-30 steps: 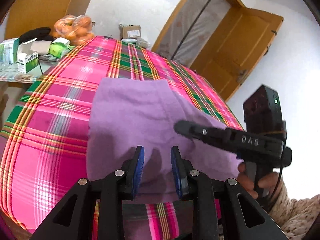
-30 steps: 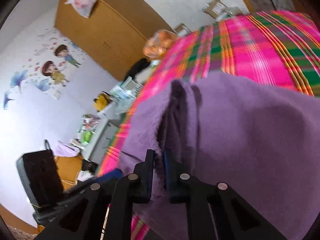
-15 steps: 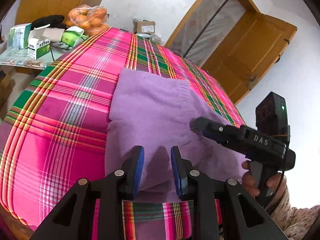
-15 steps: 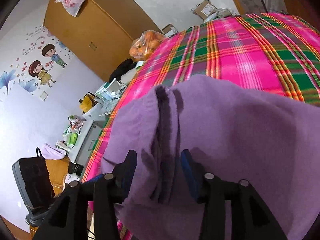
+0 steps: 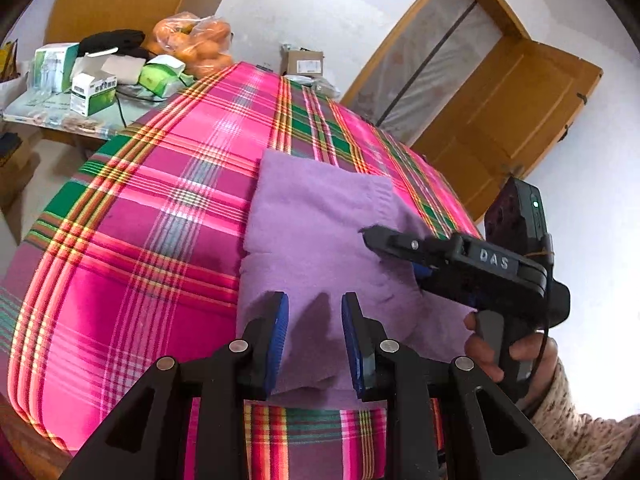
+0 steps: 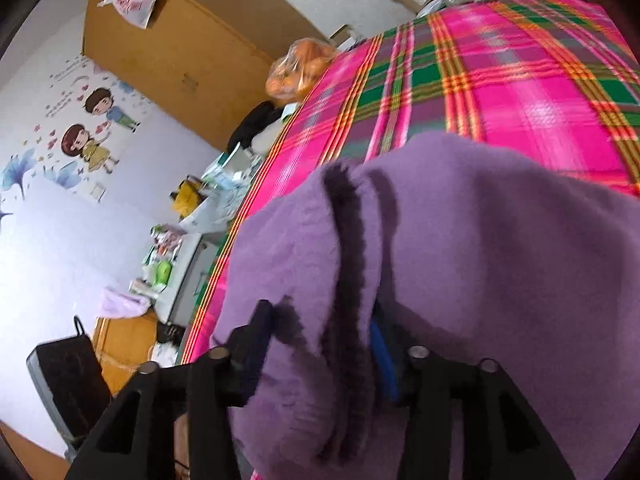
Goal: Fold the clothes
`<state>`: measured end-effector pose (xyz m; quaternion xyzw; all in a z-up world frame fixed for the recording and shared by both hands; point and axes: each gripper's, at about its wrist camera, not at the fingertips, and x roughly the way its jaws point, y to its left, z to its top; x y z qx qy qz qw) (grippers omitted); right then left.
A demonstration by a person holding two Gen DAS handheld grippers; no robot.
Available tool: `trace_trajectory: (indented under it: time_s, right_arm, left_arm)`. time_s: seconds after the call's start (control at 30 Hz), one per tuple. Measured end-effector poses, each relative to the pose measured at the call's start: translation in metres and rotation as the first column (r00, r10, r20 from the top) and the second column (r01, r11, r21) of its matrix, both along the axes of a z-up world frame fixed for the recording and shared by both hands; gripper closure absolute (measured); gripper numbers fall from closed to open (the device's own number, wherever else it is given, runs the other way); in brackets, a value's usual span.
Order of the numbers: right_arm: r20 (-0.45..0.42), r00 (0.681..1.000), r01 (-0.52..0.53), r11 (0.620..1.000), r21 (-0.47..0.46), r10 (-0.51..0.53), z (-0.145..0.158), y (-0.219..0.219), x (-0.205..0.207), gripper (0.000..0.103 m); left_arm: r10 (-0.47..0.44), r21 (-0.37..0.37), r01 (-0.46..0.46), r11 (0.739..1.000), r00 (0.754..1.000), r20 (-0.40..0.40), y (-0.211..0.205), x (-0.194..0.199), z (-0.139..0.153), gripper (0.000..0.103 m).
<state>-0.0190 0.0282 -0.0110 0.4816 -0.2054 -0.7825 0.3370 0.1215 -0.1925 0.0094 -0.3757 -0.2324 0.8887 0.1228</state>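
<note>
Plaid cloth [image 5: 132, 248] is spread under all. Purple garment [image 5: 320, 232] is laid folded just ahead of the left gripper [image 5: 314, 336], whose fingers are held apart and empty. Right gripper [image 6: 320, 344] is spread wide, a garment fold bunched loosely between its fingers.

A lived-in home bedroom is showing here. Ahead of the left gripper, a pink plaid bedspread [image 5: 160, 208] is covering a bed; beyond it a bag of oranges [image 5: 196, 42] and small boxes [image 5: 94, 86] are crowding a side table. Cartoon wall stickers [image 6: 92, 128] and a wooden wardrobe [image 6: 180, 48] are showing left of the right gripper.
</note>
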Motion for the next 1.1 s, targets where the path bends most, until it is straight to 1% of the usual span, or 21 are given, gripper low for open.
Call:
trace_trajectory:
  time_s: [0.07, 0.23, 0.3, 0.37, 0.43, 0.47, 0.53, 0.6, 0.8, 1.0, 1.1]
  right_arm:
    - [-0.006, 1.000, -0.011, 1.000, -0.009, 0.011, -0.001, -0.001, 0.002, 0.061]
    - [0.018, 1.000, -0.006, 0.999, -0.045, 0.007, -0.006, 0.000, -0.005, 0.064]
    - [0.019, 1.000, -0.013, 0.999, -0.042, 0.014, -0.005, -0.003, -0.006, 0.064]
    - [0.031, 0.999, -0.015, 0.999, -0.044, 0.016, -0.005, -0.005, -0.008, 0.064]
    - [0.051, 0.999, -0.009, 0.998, -0.068, 0.012, -0.007, -0.003, -0.009, 0.073]
    - [0.060, 0.998, -0.005, 0.997, -0.079, 0.010, -0.008, -0.002, -0.010, 0.080]
    - [0.072, 0.997, 0.003, 0.995, -0.100, 0.004, -0.009, 0.001, -0.009, 0.083]
    - [0.061, 0.998, 0.012, 0.993, -0.115, -0.005, -0.006, 0.004, -0.005, 0.084]
    - [0.010, 0.999, 0.032, 0.988, -0.149, -0.031, 0.017, 0.021, 0.014, 0.086]
    - [-0.032, 0.997, 0.068, 0.984, -0.164, -0.074, 0.039, 0.040, 0.034, 0.086]
    - [-0.057, 0.994, 0.085, 0.984, -0.156, -0.095, 0.047, 0.049, 0.041, 0.086]
  left_arm:
    - [0.010, 0.005, -0.010, 1.000, 1.000, 0.006, -0.003, 0.000, -0.001, 0.076]
    - [0.031, 0.023, -0.031, 0.999, 0.999, 0.024, -0.008, -0.001, -0.004, 0.076]
    - [0.036, 0.030, -0.036, 0.999, 0.999, 0.033, -0.009, -0.001, -0.005, 0.076]
    - [0.047, 0.018, -0.048, 0.999, 0.998, 0.036, -0.009, -0.001, -0.005, 0.076]
    - [0.055, 0.010, -0.056, 0.998, 0.998, 0.036, -0.009, -0.001, -0.003, 0.076]
    - [0.059, 0.006, -0.059, 0.998, 0.998, 0.033, -0.009, 0.000, -0.003, 0.076]
    - [0.065, -0.002, -0.065, 0.998, 0.997, 0.029, -0.010, 0.002, -0.001, 0.076]
    - [0.073, -0.003, -0.073, 0.997, 0.997, 0.030, -0.010, 0.003, 0.001, 0.076]
    - [0.074, 0.000, -0.074, 0.997, 0.997, 0.016, -0.009, 0.002, 0.008, 0.076]
    - [0.043, -0.006, -0.043, 0.999, 0.999, -0.003, 0.004, 0.001, 0.015, 0.076]
    - [0.024, -0.005, -0.024, 1.000, 1.000, -0.013, 0.011, 0.000, 0.019, 0.076]
